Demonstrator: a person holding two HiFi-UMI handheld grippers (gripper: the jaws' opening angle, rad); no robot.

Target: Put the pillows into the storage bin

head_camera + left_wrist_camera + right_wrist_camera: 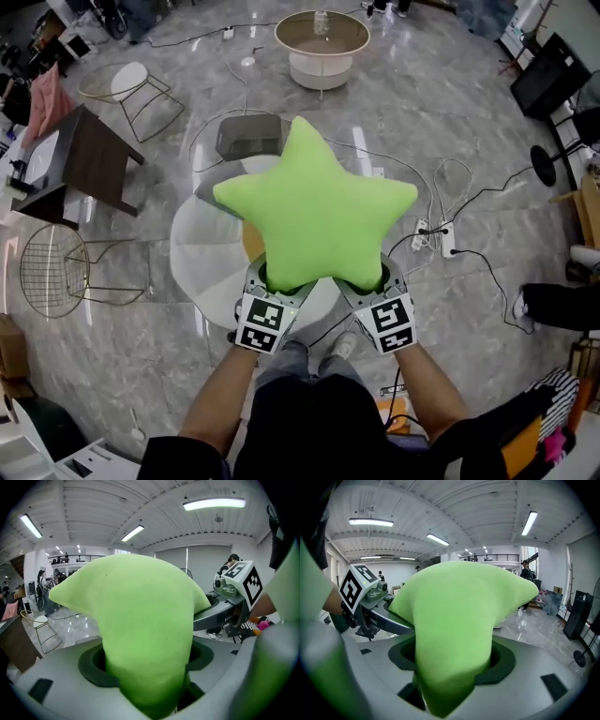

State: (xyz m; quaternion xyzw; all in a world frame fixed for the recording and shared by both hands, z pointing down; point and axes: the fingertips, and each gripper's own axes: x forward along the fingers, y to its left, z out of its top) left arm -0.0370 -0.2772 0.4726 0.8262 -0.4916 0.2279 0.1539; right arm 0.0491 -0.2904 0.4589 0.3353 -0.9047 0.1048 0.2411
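Left gripper (277,283) and right gripper (367,281) jaws clamping the star pillow (314,211) by soft legs, we are risking a slip.

Head view looks steeply down; gripper views (very close) share the green pillow (314,211).

Soft, matt, finely napped cloth on the green star pillow (314,211). Smooth matt grey plastic on the left tongs (276,278) and right tongs (367,277), with darker matt liners at the grip. Glossy, polished grey marble-look floor (422,103); thin bare metal rod in the wire chair (56,267).
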